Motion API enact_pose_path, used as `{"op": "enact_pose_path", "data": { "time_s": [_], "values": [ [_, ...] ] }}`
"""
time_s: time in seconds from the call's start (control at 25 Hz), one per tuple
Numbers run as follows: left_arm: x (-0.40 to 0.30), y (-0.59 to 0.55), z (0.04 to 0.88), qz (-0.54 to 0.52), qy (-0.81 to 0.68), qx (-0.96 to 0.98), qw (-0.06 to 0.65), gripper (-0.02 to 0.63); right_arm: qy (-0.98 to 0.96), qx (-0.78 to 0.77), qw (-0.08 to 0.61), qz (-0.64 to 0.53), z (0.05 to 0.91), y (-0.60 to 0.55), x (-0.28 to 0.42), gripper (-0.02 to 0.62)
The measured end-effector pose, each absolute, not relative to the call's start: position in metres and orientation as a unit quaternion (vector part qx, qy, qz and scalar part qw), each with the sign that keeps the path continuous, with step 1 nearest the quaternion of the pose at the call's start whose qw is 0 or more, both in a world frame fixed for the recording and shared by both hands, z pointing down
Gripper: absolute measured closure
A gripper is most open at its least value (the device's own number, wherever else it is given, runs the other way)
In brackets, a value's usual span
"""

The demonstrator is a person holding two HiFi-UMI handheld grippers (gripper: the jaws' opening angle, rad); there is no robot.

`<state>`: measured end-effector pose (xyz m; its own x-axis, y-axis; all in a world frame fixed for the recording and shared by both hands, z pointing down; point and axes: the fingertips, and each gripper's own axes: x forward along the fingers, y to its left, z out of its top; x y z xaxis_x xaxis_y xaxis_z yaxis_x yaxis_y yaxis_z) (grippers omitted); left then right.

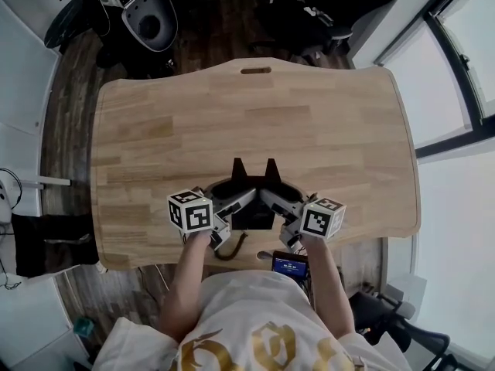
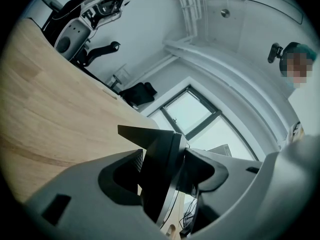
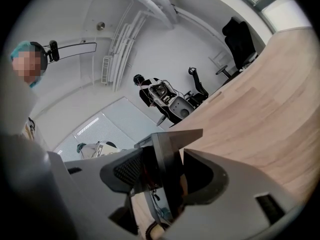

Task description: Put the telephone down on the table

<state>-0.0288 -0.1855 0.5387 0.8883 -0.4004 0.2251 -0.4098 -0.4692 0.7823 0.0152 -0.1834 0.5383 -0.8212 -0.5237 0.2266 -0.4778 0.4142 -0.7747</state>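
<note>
A black telephone [image 1: 254, 207] hangs between my two grippers, low over the near edge of the wooden table [image 1: 255, 122]. Two pointed black prongs of it stick out toward the table's middle. My left gripper [image 1: 234, 204] is shut on its left side and my right gripper [image 1: 276, 204] on its right side. In the left gripper view the telephone [image 2: 161, 169] fills the gap between the grey jaws. In the right gripper view the telephone [image 3: 167, 169] is clamped the same way. A brown coiled cord [image 1: 233, 247] dangles below it at the table edge.
A small lit screen [image 1: 288, 265] sits at the person's chest, just off the table edge. Beyond the far side stand a grey office chair [image 1: 148, 15] and dark chairs [image 1: 309, 10]. A slot [image 1: 255, 70] is cut near the table's far edge. Windows run along the right.
</note>
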Motion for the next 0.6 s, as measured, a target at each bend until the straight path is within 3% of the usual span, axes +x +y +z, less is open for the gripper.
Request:
{"op": "enact_pose_path", "data": {
  "time_s": [0.6],
  "values": [
    [-0.03,-0.202,0.572,0.006,-0.24,0.84,0.486,0.359,0.829,-0.286,-0.004,-0.481,0.572,-0.201,0.013,0.368]
  ]
}}
